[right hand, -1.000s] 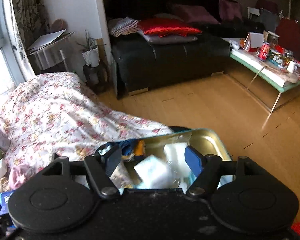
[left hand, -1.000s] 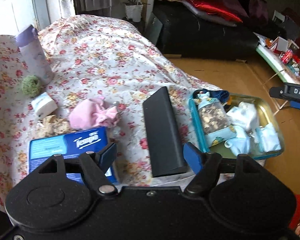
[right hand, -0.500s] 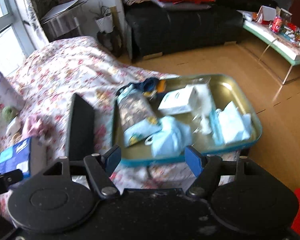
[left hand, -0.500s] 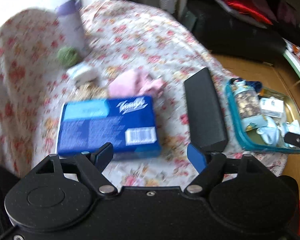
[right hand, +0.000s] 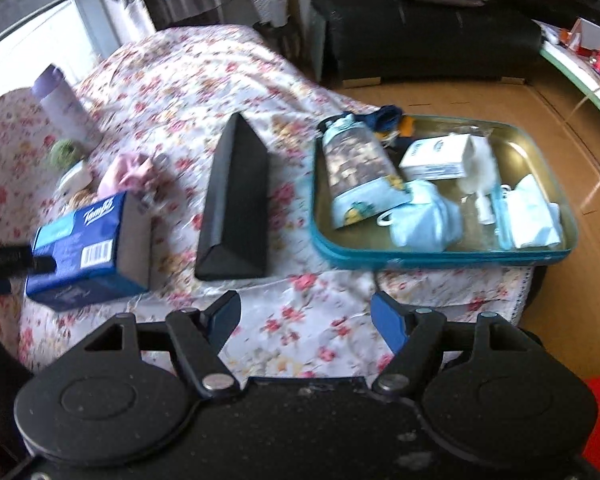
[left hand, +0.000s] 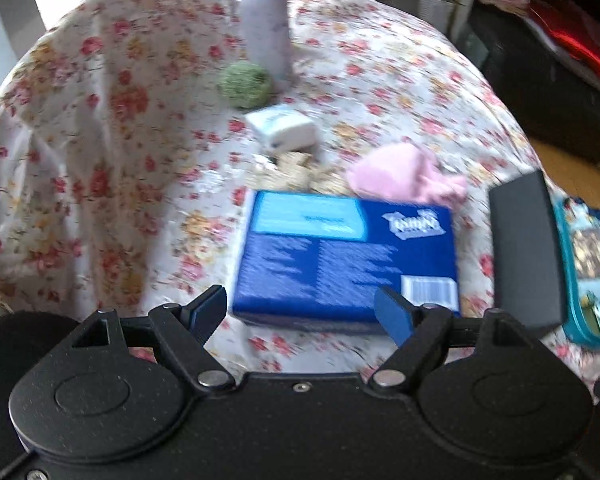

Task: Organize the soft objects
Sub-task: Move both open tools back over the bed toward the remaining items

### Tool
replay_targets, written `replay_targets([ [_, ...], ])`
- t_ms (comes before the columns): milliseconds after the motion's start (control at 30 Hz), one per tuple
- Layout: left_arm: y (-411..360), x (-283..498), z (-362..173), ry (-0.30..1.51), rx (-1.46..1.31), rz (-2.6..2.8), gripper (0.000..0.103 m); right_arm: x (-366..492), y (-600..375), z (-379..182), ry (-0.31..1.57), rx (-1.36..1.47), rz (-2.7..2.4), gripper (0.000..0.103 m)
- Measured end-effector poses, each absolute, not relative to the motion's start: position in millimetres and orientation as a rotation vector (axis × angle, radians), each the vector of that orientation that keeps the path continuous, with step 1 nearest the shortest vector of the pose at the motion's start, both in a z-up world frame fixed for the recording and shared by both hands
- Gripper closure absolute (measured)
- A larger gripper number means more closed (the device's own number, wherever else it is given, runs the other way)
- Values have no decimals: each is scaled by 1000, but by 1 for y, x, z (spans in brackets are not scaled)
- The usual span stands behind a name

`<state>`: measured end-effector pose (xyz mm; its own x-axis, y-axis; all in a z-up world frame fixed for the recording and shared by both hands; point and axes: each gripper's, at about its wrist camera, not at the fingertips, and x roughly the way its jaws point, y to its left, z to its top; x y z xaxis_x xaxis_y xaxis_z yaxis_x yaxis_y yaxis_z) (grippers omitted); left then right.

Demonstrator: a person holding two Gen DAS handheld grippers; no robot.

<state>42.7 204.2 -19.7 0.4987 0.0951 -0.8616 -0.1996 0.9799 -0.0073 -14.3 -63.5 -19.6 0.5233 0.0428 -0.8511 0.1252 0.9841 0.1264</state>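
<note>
We held both claws spread and empty. Our left claw [left hand: 300, 312] hung just short of the blue tissue pack [left hand: 348, 256], which lay flat on the flowered cloth [left hand: 100, 160] straight ahead at twelve o'clock. We judged the pack light and squashy under slick film, so a grip across its short sides, near the barcode end, seemed safest. The pink cloth [left hand: 404, 176] sat beyond it at one o'clock, limp and easy to pinch anywhere. The black case [left hand: 524, 256] lay close at three o'clock, leaving little room there; nine o'clock was open. From our right claw [right hand: 304, 320], the tray [right hand: 556, 252] sat at one o'clock near the cloth's front edge, already partly filled.
</note>
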Motion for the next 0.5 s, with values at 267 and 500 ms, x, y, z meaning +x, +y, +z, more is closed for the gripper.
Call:
replay_targets([
  [267, 253, 68, 1, 984, -170, 287, 21, -4, -42, -21, 1041, 137, -8, 31],
  [500, 283, 92, 24, 899, -155, 346, 20, 8, -22, -15, 1030, 97, 29, 30],
])
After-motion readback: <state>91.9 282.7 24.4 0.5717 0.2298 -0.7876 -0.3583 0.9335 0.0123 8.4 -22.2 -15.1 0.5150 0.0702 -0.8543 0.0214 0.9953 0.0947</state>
